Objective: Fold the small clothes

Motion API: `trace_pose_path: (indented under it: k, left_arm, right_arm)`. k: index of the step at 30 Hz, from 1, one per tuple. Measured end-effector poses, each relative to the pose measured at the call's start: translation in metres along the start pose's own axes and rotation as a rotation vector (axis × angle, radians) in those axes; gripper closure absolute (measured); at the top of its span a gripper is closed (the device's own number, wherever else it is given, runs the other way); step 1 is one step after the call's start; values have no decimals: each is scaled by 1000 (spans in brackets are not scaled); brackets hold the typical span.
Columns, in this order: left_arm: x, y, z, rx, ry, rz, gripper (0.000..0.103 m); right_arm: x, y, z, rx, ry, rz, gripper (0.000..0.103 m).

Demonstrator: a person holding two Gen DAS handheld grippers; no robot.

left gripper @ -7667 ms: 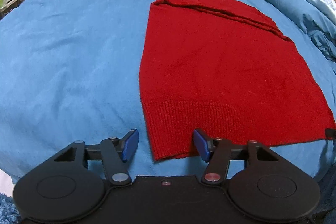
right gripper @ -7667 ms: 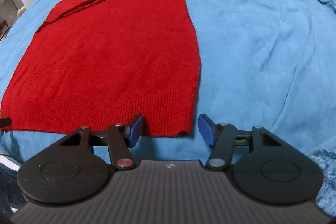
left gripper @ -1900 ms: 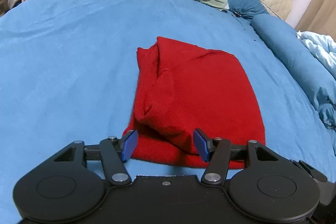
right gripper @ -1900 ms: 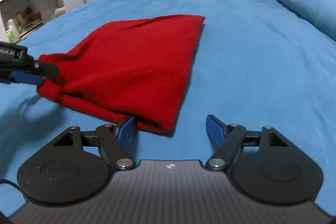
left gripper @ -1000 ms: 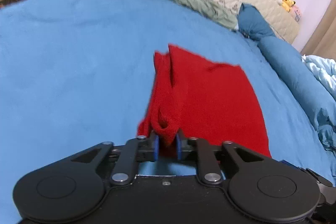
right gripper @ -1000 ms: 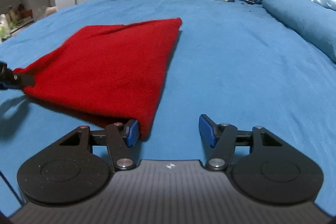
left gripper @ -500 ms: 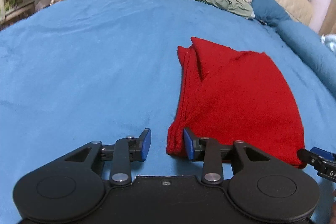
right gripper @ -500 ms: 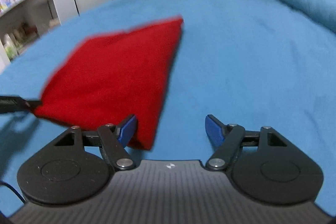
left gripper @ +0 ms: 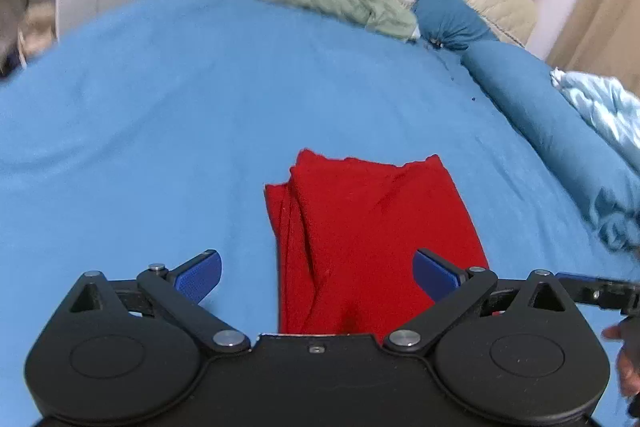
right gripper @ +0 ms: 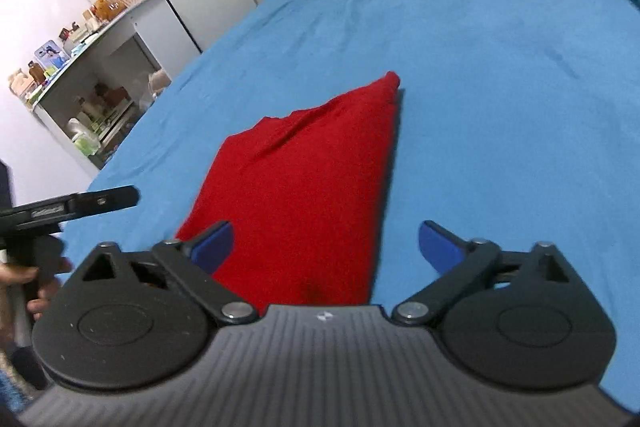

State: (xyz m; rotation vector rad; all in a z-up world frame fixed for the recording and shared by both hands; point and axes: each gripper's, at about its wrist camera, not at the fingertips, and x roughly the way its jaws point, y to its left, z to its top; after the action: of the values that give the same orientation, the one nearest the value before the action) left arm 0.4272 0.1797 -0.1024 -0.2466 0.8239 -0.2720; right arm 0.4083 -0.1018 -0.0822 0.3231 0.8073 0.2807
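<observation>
Sweater (left gripper: 372, 239), red and folded into a narrow bundle, lies flat on the blue bedspread (left gripper: 160, 147). Your left gripper (left gripper: 316, 273), clenched on its edge a second ago, has released and spread wide above it; your right gripper (right gripper: 326, 245) likewise hangs spread, grasping nothing.

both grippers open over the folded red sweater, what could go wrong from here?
1. The red sweater's left edge shows loose, uneven layers; a one-layer pinch by the left gripper could undo the fold.
2. The right gripper straddles the right edge; closing there may bunch the knit.
3. The bedsheet is soft and might get pinched along with it.
</observation>
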Motion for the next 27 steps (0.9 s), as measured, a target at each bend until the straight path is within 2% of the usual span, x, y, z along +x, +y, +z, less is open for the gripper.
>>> trace_pose_path:
  k: [6, 8, 11, 13, 15, 16, 17, 18, 20, 21, 23, 27]
  left_arm:
    - [49, 16, 16, -49, 107, -65, 6]
    - [63, 21, 17, -66, 145, -80, 15]
    - [77, 23, 15, -36, 186, -63, 24]
    - [84, 25, 11, -17, 191, -58, 24]
    - [86, 28, 10, -39, 177, -79, 30]
    - [87, 28, 10, -56, 180, -106, 53]
    - [88, 28, 9, -78, 192, -144, 68]
    - [88, 25, 10, -86, 193, -142, 69]
    - [84, 15, 12, -48, 185, -114, 79]
    - [81, 10, 13, -32, 177, -100, 81]
    - [71, 3, 15, -21, 154, -88, 83]
    - [38, -20, 15, 18, 116, -102, 84]
  right_arm:
    - [48, -20, 16, 131, 100, 5, 0]
    - [63, -25, 14, 174, 124, 12, 0]
    - [79, -26, 8, 173, 130, -6, 0]
    - [87, -26, 4, 166, 138, -17, 2]
    - [93, -26, 2, 160, 135, -20, 12]
    - [94, -26, 2, 158, 129, -12, 19]
    - [96, -25, 2, 160, 130, 6, 38]
    - [98, -22, 3, 159, 135, 15, 48]
    - [95, -14, 6, 114, 120, -14, 60]
    - [92, -11, 8, 94, 112, -21, 63]
    - [84, -5, 12, 81, 93, -32, 66]
    - [49, 4, 15, 89, 59, 0, 67]
